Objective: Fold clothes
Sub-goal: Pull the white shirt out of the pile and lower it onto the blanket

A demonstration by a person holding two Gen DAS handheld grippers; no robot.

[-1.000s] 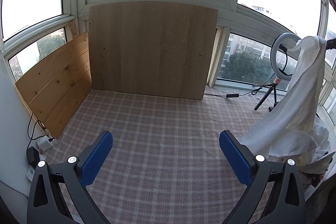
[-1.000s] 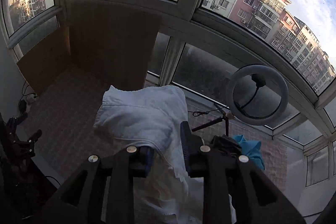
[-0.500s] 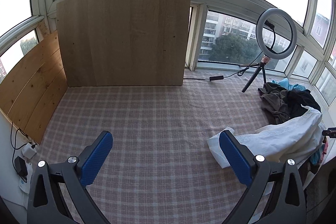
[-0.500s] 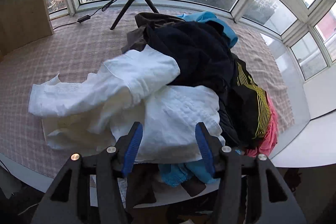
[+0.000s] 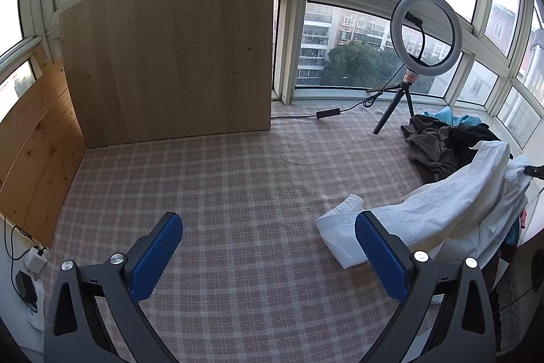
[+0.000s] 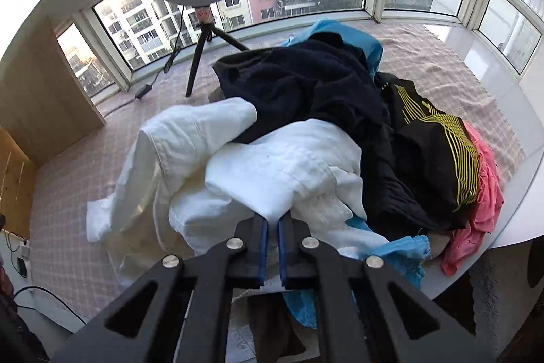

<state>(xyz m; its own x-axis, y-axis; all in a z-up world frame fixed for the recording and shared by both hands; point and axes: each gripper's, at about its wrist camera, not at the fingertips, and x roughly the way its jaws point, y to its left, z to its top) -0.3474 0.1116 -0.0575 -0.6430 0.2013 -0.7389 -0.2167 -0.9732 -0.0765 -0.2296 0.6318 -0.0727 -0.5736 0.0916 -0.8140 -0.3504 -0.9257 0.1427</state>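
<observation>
- Several risks here. Right gripper has its jaws clamped on a fold of the white garment, which lies crumpled at the near right edge of the checked worktop, half draped on the clothes pile.
- Grip looks like a thin pinch of bunched cloth; a pull could slip it free, or catch two layers so the piece will not open flat.
- White garment overlaps the dark navy piece and sits over the light blue cloth; lifting may drag those along or tip the pile off the near edge.
- Pink cloth already hangs at the rim, likely to fall if the pile shifts.
- Left gripper has jaws wide apart, nothing between them, over bare worktop just beside the garment's loose corner; a late or off grab there leaves the cloth twisted.
- Ring light stands on its tripod near the far right edge; a swung sleeve could knock it.
</observation>
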